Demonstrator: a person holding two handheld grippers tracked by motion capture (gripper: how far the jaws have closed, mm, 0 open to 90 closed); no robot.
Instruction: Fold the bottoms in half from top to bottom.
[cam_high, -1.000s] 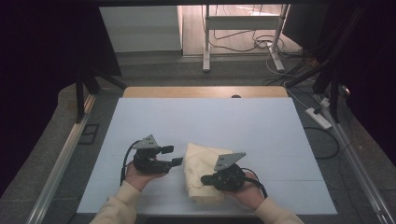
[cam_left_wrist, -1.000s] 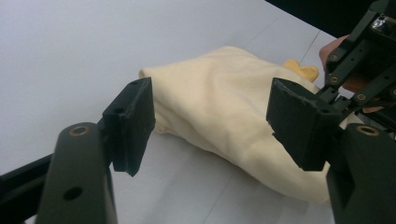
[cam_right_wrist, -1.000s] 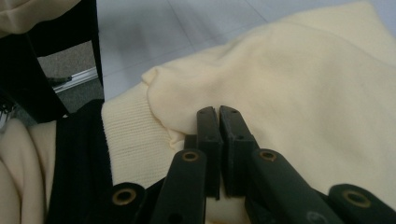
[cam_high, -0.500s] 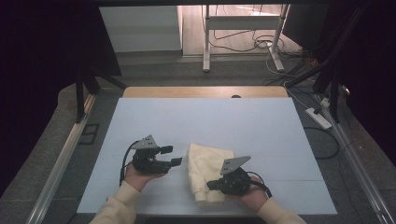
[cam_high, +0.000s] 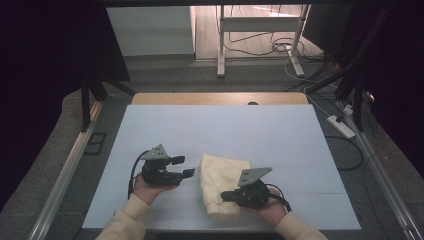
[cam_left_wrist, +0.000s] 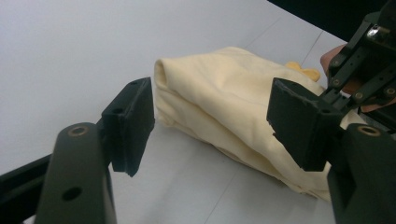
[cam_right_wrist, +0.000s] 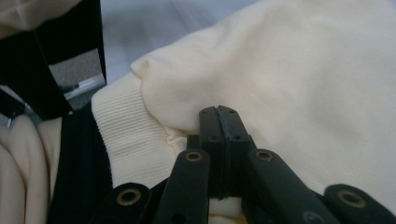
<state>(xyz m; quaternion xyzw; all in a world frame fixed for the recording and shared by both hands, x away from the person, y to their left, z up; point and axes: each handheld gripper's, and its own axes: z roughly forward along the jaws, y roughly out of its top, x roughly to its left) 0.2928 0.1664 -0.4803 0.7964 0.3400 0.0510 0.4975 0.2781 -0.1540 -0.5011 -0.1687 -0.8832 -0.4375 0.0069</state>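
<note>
While the folded cream garment (cam_high: 222, 184) lies on the blue-white table top (cam_high: 220, 130) near its front edge, about in the middle between the left and right edges, a gripper sits on each side of it. The right gripper (cam_high: 229, 196) has its jaws pressed tight together on a bit of the cloth, close to the ribbed cuff (cam_right_wrist: 126, 140) at the end nearest the front edge. In the right gripper view the soft cloth bunches up right at the closed tips. The left gripper (cam_high: 183, 166) rests just beside the left side of the garment and does not touch it. Its jaws stand wide apart with nothing between them, and they point at the folded edge of the cloth. A person's hands in cream sleeves (cam_high: 127, 220) hold both grippers.
</note>
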